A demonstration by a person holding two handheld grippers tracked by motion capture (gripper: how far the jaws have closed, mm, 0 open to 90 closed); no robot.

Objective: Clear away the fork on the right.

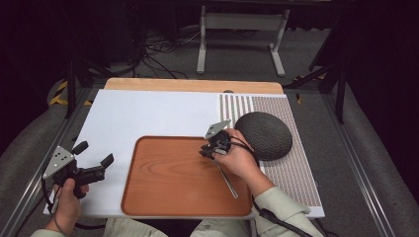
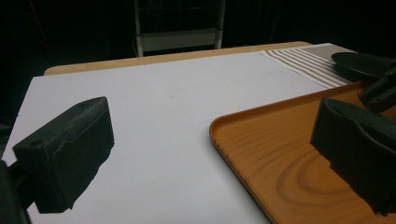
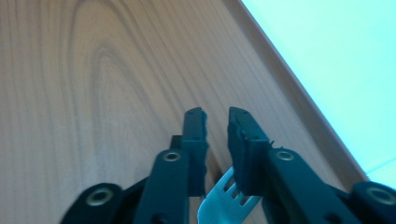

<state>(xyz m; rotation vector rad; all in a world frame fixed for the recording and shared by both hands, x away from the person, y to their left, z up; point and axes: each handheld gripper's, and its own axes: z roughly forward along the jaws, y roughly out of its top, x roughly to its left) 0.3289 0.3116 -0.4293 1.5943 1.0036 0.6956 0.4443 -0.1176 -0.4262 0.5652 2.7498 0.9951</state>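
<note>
Right gripper [image 3: 215,116] hangs over the wooden tray [image 1: 163,192], jaws nearly closed on a metal fork [image 3: 224,200] pinched near its tines. Left gripper [image 1: 94,154] sits wide open and empty, left of the tray. With such a thin hold the fork could easily swing or slip out onto the tray.

White board [image 1: 143,118] covers most of the tabletop; bare wood strip [image 1: 192,85] shows at its far edge. Striped/dotted mat [image 1: 296,168] on the right side, w/ dark textured dome-shaped thing [image 1: 264,134] on it. Beyond the table: grey floor, cables [image 1: 158,54], white metal frame [image 1: 242,29].
</note>
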